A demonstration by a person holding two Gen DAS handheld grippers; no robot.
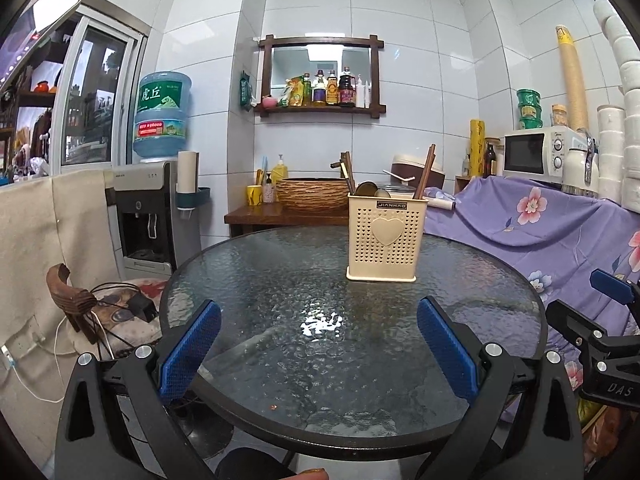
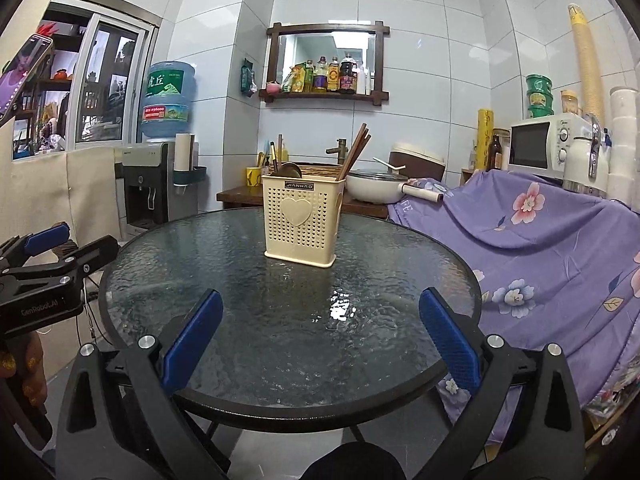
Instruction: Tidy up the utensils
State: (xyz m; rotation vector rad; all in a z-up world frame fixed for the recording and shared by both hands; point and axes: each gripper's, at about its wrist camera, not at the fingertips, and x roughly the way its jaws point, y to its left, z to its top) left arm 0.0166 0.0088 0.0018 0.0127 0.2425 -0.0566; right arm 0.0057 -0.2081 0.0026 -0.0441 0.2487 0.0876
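A cream utensil holder (image 1: 382, 236) with chopsticks (image 2: 354, 156) and spoons stands upright on the round glass table (image 1: 280, 280), toward its far side; nearer, the left gripper (image 1: 318, 344) and right gripper (image 2: 320, 336) gape wide, gripping nothing

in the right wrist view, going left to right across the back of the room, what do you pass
water dispenser → cream utensil holder on the glass table → white pan → purple floral cloth → microwave
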